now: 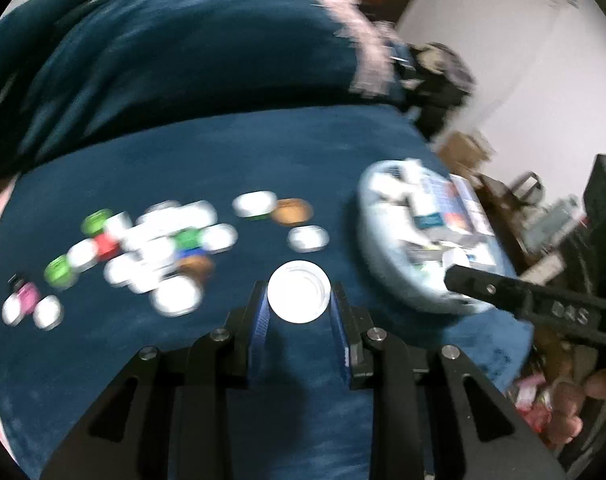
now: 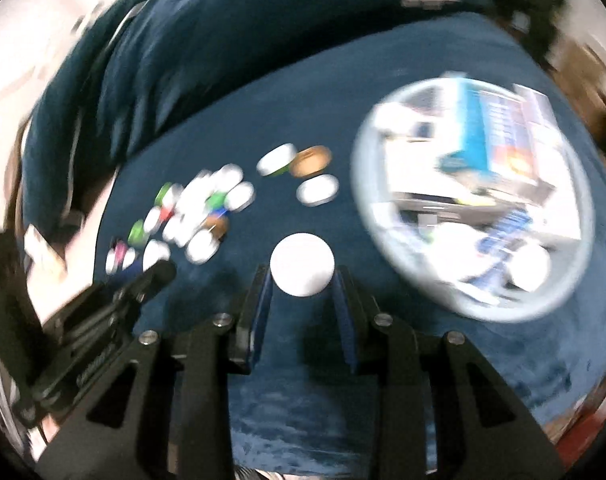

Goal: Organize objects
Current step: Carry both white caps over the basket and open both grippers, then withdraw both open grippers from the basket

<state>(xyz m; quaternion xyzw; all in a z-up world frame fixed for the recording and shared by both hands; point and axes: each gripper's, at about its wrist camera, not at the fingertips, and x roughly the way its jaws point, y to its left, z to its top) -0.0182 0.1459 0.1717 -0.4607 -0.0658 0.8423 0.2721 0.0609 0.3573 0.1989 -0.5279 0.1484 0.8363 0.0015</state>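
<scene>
Both views are motion-blurred. My left gripper (image 1: 299, 300) is shut on a white round-topped bottle (image 1: 299, 286), held above a dark blue cover (image 1: 223, 152). My right gripper (image 2: 303, 280) is shut on a similar white round bottle (image 2: 302, 262). A cluster of several small bottles (image 1: 159, 244) with white, green, red and pink caps lies on the cover to the left. The same cluster of bottles (image 2: 199, 216) appears in the right wrist view. In the left wrist view the right gripper (image 1: 455, 272) reaches over the basket (image 1: 369, 200) with a white thing at its tip.
A round pale basket (image 2: 363, 216) full of boxes and packets sits right of the bottles. A brown-capped jar (image 1: 291, 211) and two white ones lie between cluster and basket. The cover's right edge drops to floor clutter (image 1: 551, 400). The left gripper (image 2: 143, 284) shows at lower left.
</scene>
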